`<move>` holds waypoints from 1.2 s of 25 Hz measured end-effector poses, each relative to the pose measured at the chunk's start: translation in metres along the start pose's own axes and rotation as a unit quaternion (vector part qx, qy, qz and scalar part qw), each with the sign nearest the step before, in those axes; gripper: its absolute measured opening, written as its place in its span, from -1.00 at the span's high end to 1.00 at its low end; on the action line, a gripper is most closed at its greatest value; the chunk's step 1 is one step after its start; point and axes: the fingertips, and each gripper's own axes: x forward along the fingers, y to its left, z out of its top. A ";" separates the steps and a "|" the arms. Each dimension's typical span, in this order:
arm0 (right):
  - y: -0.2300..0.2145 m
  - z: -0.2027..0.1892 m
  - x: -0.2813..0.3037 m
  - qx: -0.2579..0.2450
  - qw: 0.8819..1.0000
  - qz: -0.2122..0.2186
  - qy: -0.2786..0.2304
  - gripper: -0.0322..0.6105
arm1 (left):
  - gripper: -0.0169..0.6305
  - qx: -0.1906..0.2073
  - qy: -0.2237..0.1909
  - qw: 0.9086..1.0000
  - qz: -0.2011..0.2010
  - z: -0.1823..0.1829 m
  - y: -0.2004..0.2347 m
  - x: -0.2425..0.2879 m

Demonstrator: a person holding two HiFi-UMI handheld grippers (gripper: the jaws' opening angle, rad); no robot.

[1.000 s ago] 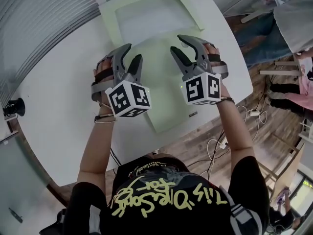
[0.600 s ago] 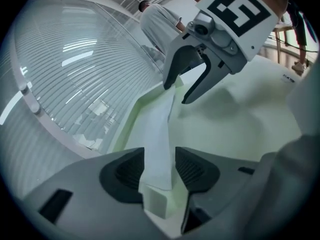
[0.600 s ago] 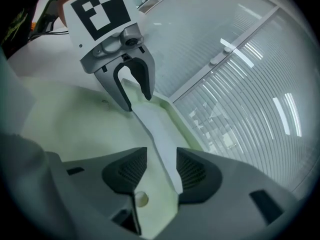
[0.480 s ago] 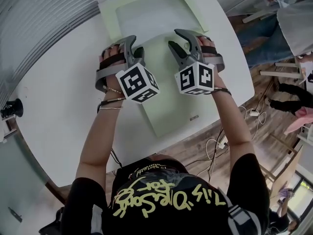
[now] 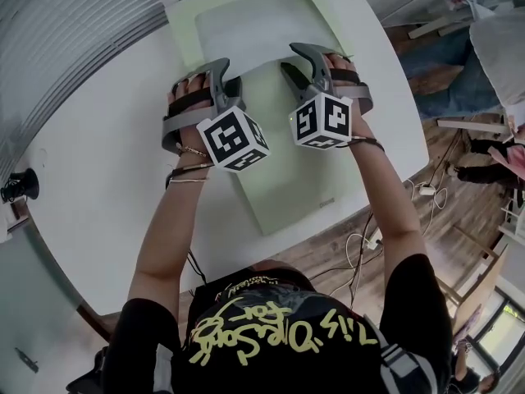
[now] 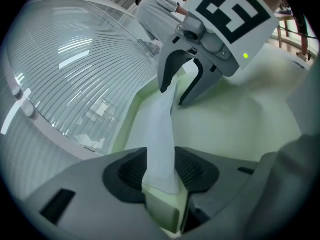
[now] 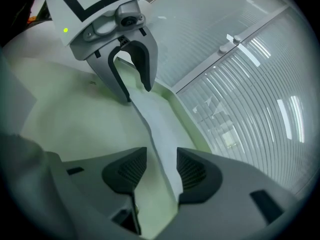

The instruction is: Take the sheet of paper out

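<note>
As the left tool straddles the sheet unclenched, right tool just opening astride it, green folder beneath

Pale green folder, seemingly white sheet, white table, black-and-white marker cubes.

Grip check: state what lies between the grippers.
The sheet, edge raised, in both gripper views; the right gripper has just been opening its jaws round it.

Right hand-held gripper jaws just opening, sheet between; left hand-held gripper agape.
</note>
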 end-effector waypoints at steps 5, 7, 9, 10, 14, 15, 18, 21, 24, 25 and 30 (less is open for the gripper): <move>-0.008 -0.003 0.002 -0.013 1.000 -0.012 0.006 0.37 | 0.49 -0.003 -0.008 1.000 0.009 0.004 0.006 -0.004; -0.009 -0.005 0.004 -0.024 1.000 -0.015 0.009 0.46 | 0.54 0.001 -0.010 1.000 0.010 0.004 0.006 -0.004; -0.009 -0.007 0.005 -0.036 0.999 -0.020 0.012 0.74 | 0.60 0.005 -0.012 1.000 0.011 0.004 0.006 -0.003; -0.008 -0.007 0.006 -0.040 0.999 -0.021 0.012 0.78 | 0.64 0.007 -0.013 1.000 0.011 0.003 0.006 -0.003; -0.008 -0.007 0.006 -0.050 0.998 -0.025 0.011 0.85 | 0.78 0.017 -0.016 1.000 0.019 0.003 0.008 -0.004; -0.009 -0.006 0.005 -0.052 0.998 -0.027 0.010 0.86 | 0.83 0.020 -0.017 0.999 0.022 0.004 0.009 -0.005; -0.010 -0.004 0.003 -0.054 0.998 -0.030 0.010 0.87 | 0.89 0.027 -0.018 0.999 0.025 0.004 0.010 -0.006; -0.011 -0.005 0.000 -0.053 0.998 -0.033 0.013 0.87 | 0.90 0.025 -0.020 0.999 0.019 0.005 0.008 -0.009; -0.010 -0.005 -0.005 -0.050 0.998 -0.034 0.016 0.87 | 0.91 0.023 -0.021 0.999 0.012 0.007 0.006 -0.013; -0.009 -0.005 -0.007 -0.048 0.998 -0.035 0.017 0.87 | 0.91 0.024 -0.021 0.999 0.012 0.008 0.005 -0.015; -0.001 -0.010 -0.017 -0.037 0.998 -0.035 0.022 0.87 | 0.91 0.026 -0.020 0.999 0.009 0.012 -0.002 -0.021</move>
